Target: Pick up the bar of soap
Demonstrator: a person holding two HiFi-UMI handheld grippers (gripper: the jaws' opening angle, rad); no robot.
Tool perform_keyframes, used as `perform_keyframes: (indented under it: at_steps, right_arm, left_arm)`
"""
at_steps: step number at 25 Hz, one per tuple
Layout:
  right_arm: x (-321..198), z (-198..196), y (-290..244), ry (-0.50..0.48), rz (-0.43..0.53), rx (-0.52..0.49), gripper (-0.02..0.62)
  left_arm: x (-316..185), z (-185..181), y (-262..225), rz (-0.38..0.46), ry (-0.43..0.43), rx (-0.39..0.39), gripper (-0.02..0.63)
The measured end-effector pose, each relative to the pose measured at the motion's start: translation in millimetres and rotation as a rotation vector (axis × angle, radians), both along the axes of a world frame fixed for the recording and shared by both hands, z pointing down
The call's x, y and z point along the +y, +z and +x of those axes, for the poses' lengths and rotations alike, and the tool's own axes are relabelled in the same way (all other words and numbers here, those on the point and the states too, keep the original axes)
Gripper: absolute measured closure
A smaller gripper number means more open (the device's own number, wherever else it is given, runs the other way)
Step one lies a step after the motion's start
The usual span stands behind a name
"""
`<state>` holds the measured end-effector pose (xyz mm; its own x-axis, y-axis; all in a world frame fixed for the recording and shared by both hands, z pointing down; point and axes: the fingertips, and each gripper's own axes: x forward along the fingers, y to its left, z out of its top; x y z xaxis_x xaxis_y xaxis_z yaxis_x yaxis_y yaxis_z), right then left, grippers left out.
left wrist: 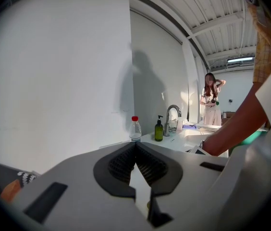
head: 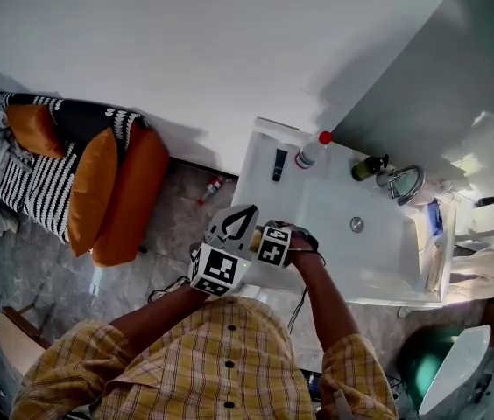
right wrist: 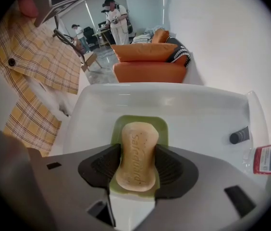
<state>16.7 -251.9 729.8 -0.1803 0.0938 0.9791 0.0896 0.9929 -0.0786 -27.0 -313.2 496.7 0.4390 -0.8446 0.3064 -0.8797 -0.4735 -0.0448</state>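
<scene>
Pickup not yet made; the soap (right wrist: pixel 136 158) lies on its green dish (right wrist: pixel 163 125) on the sink (right wrist: pixel 188 107). The right gripper (right wrist: pixel 136 149) is spread wide, its jaws straddling the soap's waist with no squeeze evident; closing and lifting are, in my judgement, left to do. The left gripper (left wrist: pixel 135 147) is pressed together and empty. Count: one soap; one dish; two grippers; two bottles (left wrist: pixel 135 129); one tube (right wrist: pixel 239 135).

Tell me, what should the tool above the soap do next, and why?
Probably close the right gripper on the bar of soap. Its open jaws straddle the bar, one pad at each side, while the bar lies on the green dish, so a squeeze seems needed before any lift.
</scene>
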Motion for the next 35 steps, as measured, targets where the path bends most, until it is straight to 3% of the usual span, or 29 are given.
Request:
perform_keyframes:
  at_steps: [25,31,35]
  right_arm:
    - [-1.8,5.2,-3.6,0.05,0.01,-0.038,0.383]
    - [-7.8,4.5,-24.4,0.161,0.039,-0.153,0.383]
    - [-11.1,3.9,-48.7,0.292,0.045,-0.281,0.383]
  left_arm:
    - [5.7,-4.0,3.5,-0.017,-0.023,0.008,0.597]
    - [6.3,-3.8,-0.4,-0.019,-0.03,0.006,0.597]
    - [6.5,-1.7,-4.4,-0.011,-0.033,0.007,0.597]
